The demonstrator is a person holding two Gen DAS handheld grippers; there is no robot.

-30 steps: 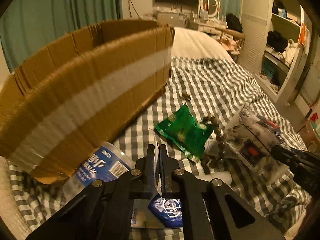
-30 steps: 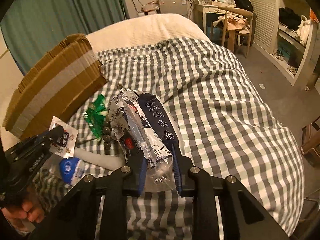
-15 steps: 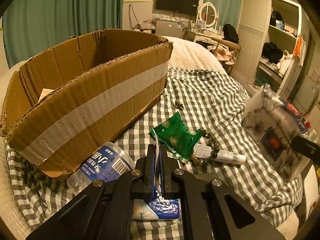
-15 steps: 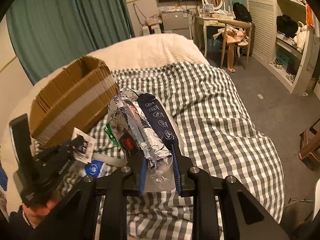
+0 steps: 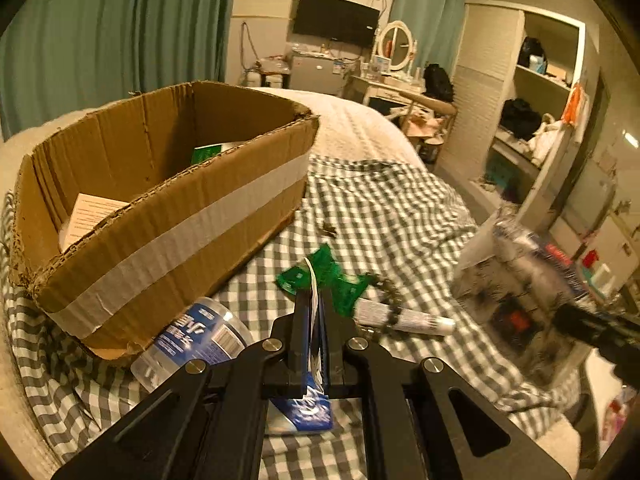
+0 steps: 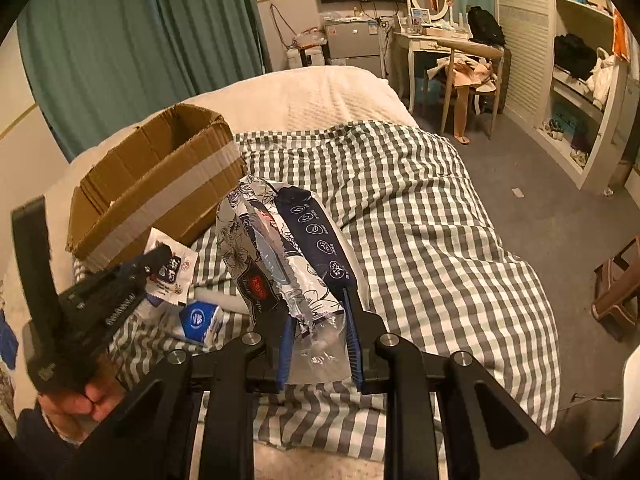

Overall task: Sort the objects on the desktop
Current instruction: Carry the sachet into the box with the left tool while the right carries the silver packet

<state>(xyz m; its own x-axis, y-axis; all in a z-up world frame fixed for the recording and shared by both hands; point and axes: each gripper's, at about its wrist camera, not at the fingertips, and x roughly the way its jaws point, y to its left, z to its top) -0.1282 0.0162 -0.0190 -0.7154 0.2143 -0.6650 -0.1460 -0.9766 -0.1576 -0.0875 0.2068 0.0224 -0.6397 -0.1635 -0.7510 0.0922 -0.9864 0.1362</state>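
I am holding a thin packet (image 5: 313,320) pinched in the left hand-held gripper (image 5: 311,354) and a tissue pack (image 6: 280,256) clamped in the right hand-held gripper (image 6: 318,330); next I am needing to carry both over the box (image 5: 168,216).

Two wrist views over the bed (right higher), both facing the cardboard box (image 5: 168,216).

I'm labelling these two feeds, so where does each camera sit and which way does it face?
Left wrist: on the left gripper, facing the cardboard box across the checked bed; its jaws pinch a flat sachet.
Right wrist: on the right gripper, facing along the bed; a hand shows.
Shared: box, floral tissue pack, each other's gripper.
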